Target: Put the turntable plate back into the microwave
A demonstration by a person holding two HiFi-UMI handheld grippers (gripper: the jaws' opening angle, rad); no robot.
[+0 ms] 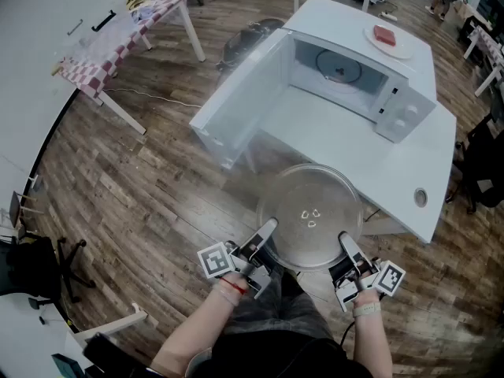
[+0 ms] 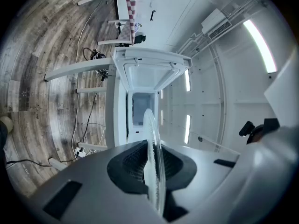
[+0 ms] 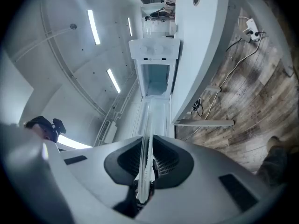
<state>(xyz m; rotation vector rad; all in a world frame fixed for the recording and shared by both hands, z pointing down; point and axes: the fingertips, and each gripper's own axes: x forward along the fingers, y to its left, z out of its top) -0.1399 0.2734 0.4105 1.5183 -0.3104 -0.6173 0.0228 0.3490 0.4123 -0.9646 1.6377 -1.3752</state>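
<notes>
I hold a round clear glass turntable plate [image 1: 313, 215] level in the air in front of the white microwave [image 1: 358, 73], whose door [image 1: 242, 101] hangs wide open to the left. My left gripper [image 1: 265, 236] is shut on the plate's near left rim, my right gripper [image 1: 346, 246] is shut on its near right rim. The left gripper view shows the plate [image 2: 152, 148] edge-on between the jaws of the left gripper [image 2: 150, 168]. The right gripper view shows the plate [image 3: 145, 157] pinched the same way in the right gripper [image 3: 145, 177]. The cavity [image 1: 335, 71] shows a roller ring on its floor.
The microwave stands on a white table [image 1: 429, 160]. A white plate with a red item [image 1: 387, 38] sits on top of the microwave. A checkered-cloth table [image 1: 118, 34] stands at far left on the wood floor, and a black chair [image 1: 35, 266] at lower left.
</notes>
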